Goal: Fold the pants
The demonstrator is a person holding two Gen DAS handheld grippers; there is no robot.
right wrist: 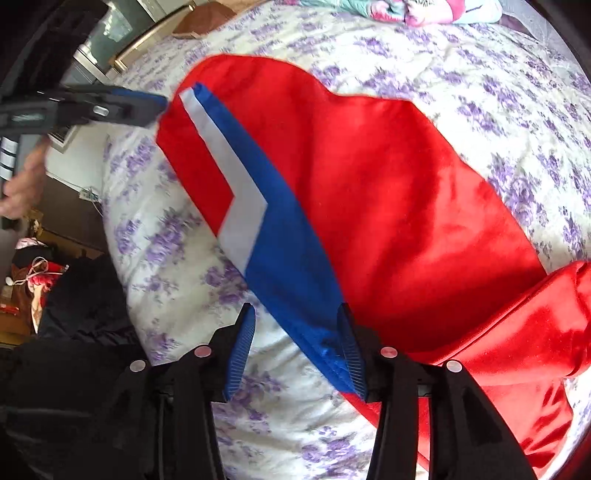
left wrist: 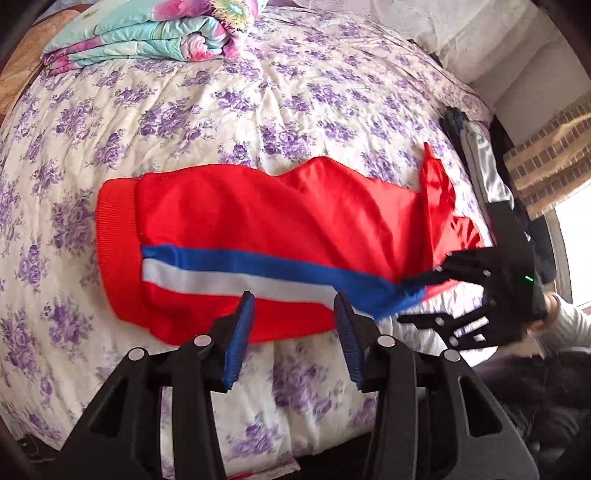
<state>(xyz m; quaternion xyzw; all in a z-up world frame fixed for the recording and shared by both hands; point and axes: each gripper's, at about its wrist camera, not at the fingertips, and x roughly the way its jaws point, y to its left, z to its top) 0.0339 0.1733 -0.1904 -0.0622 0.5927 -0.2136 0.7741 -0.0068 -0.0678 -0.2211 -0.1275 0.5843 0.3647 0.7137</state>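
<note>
Red pants [left wrist: 258,221] with a blue and white side stripe lie across a floral bedspread [left wrist: 221,110], ribbed waistband to the left. My left gripper [left wrist: 295,314] is open and empty, its blue pads just above the pants' near edge. My right gripper [left wrist: 424,299] appears at the right end of the pants, by the stripe. In the right wrist view the pants [right wrist: 388,203] fill the middle, and my right gripper [right wrist: 297,328] is open with the blue stripe fabric between its pads. The left gripper [right wrist: 140,105] shows at upper left by the waistband.
A folded floral quilt [left wrist: 155,33] lies at the far end of the bed. Dark and grey clothing [left wrist: 480,166] sits at the bed's right edge. A brick-pattern wall and window stand at right. Clutter and dark fabric [right wrist: 74,295] lie beside the bed.
</note>
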